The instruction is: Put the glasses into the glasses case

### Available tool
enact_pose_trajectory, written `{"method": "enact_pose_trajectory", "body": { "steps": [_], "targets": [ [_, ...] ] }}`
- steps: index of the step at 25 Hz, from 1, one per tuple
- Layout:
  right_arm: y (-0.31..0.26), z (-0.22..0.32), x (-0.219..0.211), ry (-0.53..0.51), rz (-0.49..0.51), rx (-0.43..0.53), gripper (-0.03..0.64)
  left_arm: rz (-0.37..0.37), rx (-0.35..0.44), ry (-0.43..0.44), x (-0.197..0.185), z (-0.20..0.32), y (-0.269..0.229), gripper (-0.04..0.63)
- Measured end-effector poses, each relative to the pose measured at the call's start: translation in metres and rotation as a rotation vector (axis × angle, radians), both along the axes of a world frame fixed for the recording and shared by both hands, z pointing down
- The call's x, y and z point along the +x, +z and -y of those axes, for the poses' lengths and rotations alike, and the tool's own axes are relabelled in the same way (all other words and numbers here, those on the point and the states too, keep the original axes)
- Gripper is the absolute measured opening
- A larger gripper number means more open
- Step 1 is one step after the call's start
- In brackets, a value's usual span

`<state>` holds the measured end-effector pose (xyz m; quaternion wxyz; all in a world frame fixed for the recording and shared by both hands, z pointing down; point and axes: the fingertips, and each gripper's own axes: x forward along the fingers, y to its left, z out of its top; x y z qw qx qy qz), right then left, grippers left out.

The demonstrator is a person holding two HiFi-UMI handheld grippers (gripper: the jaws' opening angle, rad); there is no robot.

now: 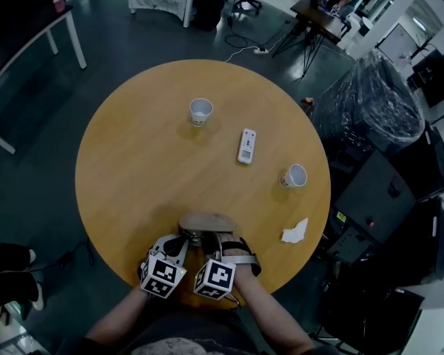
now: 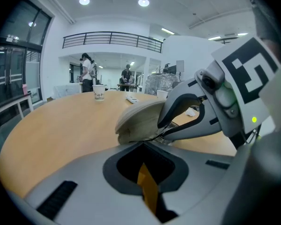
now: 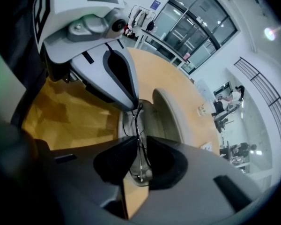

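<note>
The beige glasses case (image 1: 207, 222) lies open near the front edge of the round wooden table (image 1: 133, 176), its lid (image 2: 138, 116) raised. Thin wire glasses (image 3: 136, 123) rest in the case's lower shell (image 3: 171, 116), partly hidden by both grippers. My right gripper (image 3: 138, 146) points steeply down into the case; its jaws stand slightly apart around the glasses' wire, with the pads clear of it. My left gripper (image 2: 141, 144) sits at the case's near left rim, jaws closed on that edge. In the head view the left gripper (image 1: 182, 240) and right gripper (image 1: 220, 240) stand side by side.
Farther back on the table are a paper cup (image 1: 200, 111), a white remote (image 1: 246, 146), a second cup (image 1: 294, 176) and a crumpled tissue (image 1: 294, 231). Black wrapped equipment (image 1: 370, 109) stands right of the table. People stand far off in the room.
</note>
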<state>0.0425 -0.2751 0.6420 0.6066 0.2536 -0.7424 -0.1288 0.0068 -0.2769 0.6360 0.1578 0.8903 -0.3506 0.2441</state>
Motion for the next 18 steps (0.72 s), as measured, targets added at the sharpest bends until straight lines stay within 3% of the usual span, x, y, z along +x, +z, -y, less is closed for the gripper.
{"method": "enact_pose_trajectory", "body": {
  "steps": [5, 12, 18],
  "targets": [
    [-0.008, -0.002, -0.001, 0.022, 0.036, 0.020, 0.084, -0.006, -0.001, 0.000, -0.002, 0.000, 0.000, 0.005],
    [-0.019, -0.005, 0.000, 0.062, 0.087, 0.056, 0.084, -0.011, 0.001, 0.001, -0.001, 0.001, 0.000, 0.005],
    [-0.031, -0.025, 0.005, 0.135, 0.155, 0.043, 0.084, -0.191, -0.019, -0.033, -0.006, -0.005, -0.018, 0.005]
  ]
}}
